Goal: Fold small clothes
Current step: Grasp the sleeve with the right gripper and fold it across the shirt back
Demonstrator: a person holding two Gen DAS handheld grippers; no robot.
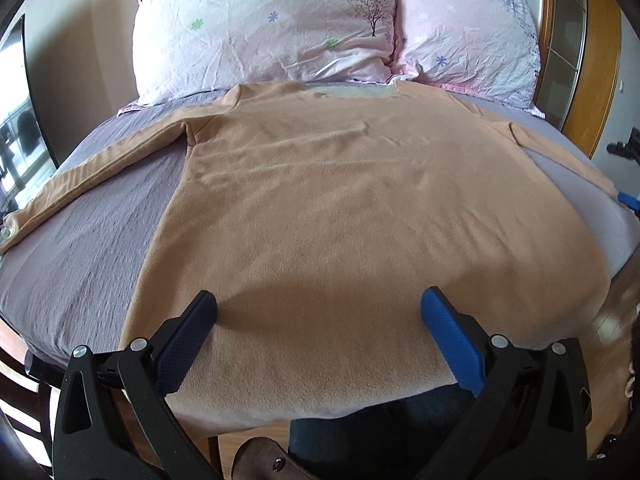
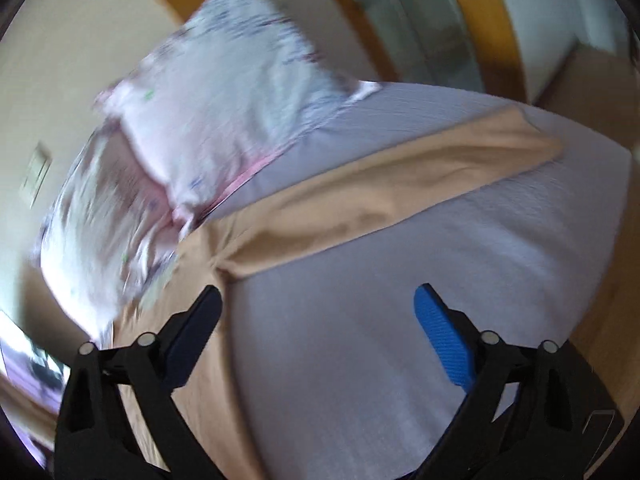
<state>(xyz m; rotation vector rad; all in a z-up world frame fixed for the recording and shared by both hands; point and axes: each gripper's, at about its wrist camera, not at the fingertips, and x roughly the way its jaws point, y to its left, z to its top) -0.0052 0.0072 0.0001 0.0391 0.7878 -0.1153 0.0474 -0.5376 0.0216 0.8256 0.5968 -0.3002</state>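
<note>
A tan long-sleeved fleece top (image 1: 340, 208) lies flat on the bed with both sleeves spread out and its neck toward the pillows. My left gripper (image 1: 318, 304) is open and empty, hovering over the top's lower hem. In the right wrist view, which is blurred, the top's right sleeve (image 2: 400, 188) runs across the sheet to its cuff at the upper right. My right gripper (image 2: 318, 300) is open and empty above the sheet, just beside the top's right side and armpit.
The bed has a lilac-grey sheet (image 1: 88, 240). Two flowered pink pillows (image 1: 264, 28) lean at the head, also in the right wrist view (image 2: 224, 92). A wooden door frame (image 1: 600, 60) stands at the right. A dark-framed window or mirror (image 1: 16, 120) is at the left. Wooden floor (image 2: 624, 320) borders the bed.
</note>
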